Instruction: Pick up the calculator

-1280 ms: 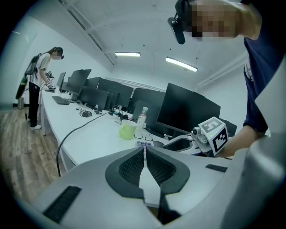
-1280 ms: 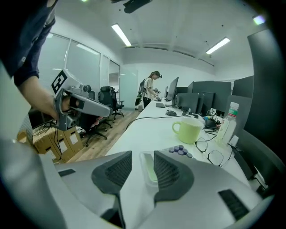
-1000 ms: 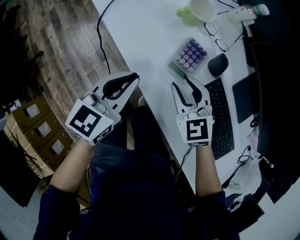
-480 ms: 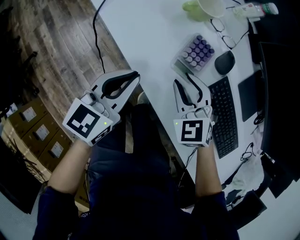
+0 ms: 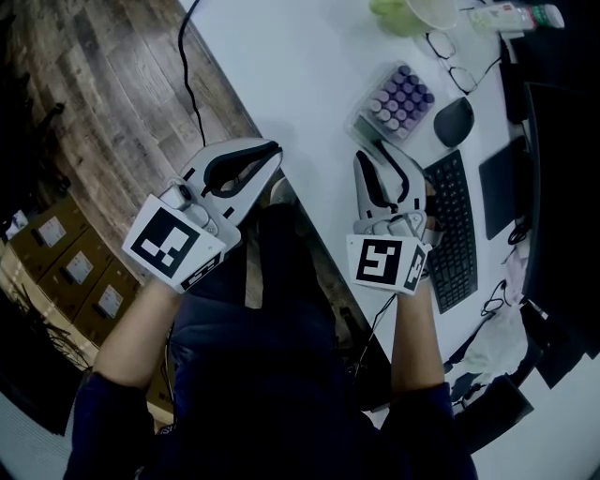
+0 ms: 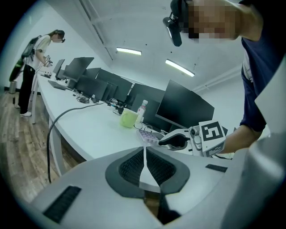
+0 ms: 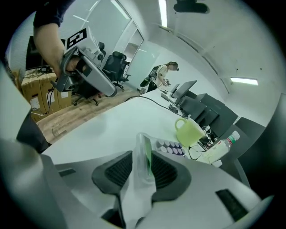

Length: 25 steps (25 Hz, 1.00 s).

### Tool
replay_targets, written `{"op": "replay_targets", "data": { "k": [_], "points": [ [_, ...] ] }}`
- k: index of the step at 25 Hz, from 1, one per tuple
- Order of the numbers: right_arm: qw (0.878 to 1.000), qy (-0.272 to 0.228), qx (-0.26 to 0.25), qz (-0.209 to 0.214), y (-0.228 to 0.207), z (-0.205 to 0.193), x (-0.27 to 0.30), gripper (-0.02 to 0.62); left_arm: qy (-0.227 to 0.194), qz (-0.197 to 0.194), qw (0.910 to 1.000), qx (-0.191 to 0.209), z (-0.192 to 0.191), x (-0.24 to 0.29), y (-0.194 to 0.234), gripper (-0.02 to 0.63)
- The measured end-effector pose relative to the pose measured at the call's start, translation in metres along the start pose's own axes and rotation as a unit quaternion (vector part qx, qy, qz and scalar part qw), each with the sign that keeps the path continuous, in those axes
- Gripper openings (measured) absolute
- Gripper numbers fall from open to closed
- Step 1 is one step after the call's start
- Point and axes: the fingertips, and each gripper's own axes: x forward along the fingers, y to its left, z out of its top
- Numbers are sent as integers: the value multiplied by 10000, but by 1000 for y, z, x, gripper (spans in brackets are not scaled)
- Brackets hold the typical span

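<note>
Looks down on a white desk (image 5: 281, 66) with a black keyboard (image 5: 452, 230) along its right side. Holds the left gripper (image 5: 274, 152) off the desk's near edge, fingers pressed together on nothing. Sets the right gripper (image 5: 380, 161) low over the desk just left of the keyboard, fingers spread though just now closing, one either side of the near end of the purple-keyed calculator (image 5: 401, 101), not yet clamped. Leaves that calculator flat on the desk, near a green mug (image 7: 190, 129) and beside a black mouse (image 5: 454, 122).

Two hand-held grippers (image 5: 270, 157) (image 5: 380, 159), one calculator (image 5: 398, 101), one mug (image 5: 392, 13), one keyboard (image 5: 452, 230), one mouse (image 5: 455, 122), one bottle (image 5: 511, 16).
</note>
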Motion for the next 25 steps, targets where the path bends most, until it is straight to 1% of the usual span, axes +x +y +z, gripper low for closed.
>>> {"op": "replay_targets", "data": {
  "k": [9,13,20,25],
  "points": [
    [9995,107,-172,-228,-2,-3,0,124,-53,-43,9999,-74,-1,-3,6,43],
    [9993,123,-176,-321,-2,-5,0,103,-30,-92,9999,-72,-2,-2,3,43],
    [9985,141,-328,-406,-2,-5,0,92,-13,-153,9999,-1,2,-2,-3,43],
    [9983,77,-334,-471,-4,0,-2,83,-21,-168,9998,62,8,0,-4,41]
  ]
}}
